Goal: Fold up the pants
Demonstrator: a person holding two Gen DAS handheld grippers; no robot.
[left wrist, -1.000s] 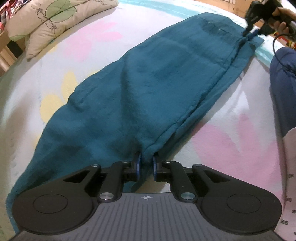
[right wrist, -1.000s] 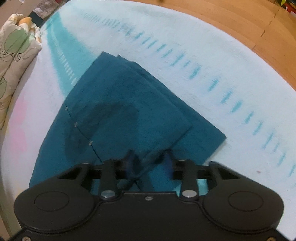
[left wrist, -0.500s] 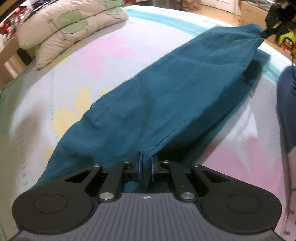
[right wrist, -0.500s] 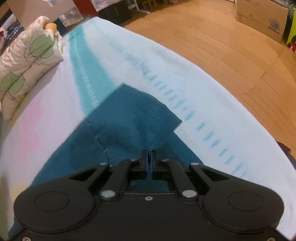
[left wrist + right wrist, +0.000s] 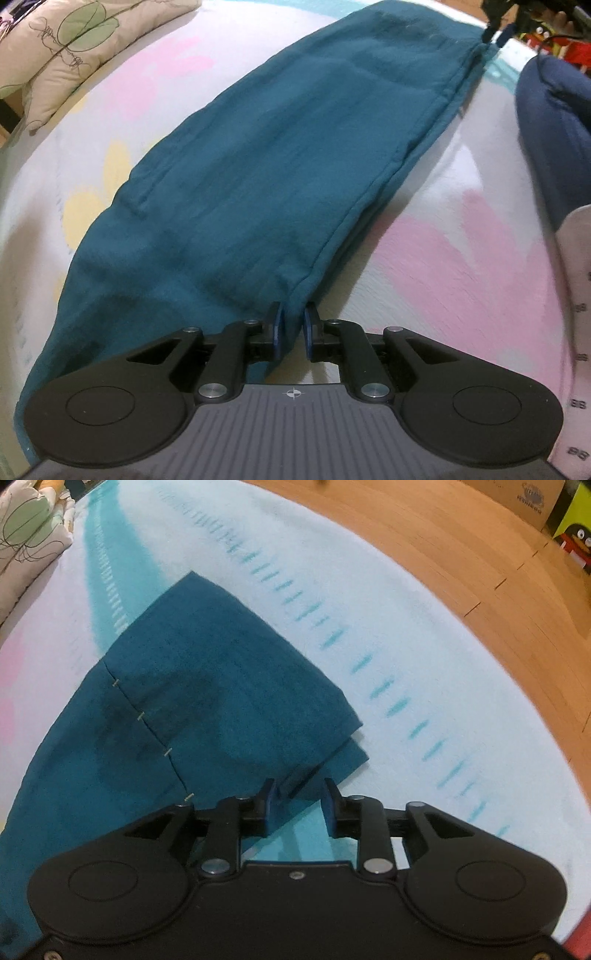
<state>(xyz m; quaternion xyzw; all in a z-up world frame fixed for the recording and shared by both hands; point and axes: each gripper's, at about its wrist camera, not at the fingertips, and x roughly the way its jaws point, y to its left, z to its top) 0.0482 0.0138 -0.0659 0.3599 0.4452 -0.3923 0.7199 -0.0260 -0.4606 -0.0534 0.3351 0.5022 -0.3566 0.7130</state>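
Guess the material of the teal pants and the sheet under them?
Pants: soft matte woven cloth, maybe cotton; it drapes limp, wrinkles finely, shows stitched seams. Sheet: looks like fuzzy, towel-like fabric with a printed pattern; fibre unclear.

The teal pants are laid flat in a long band, stretched from lower left to upper right of the left wrist frame. In the right wrist frame, two stacked hem layers are seen, slightly offset at centre.
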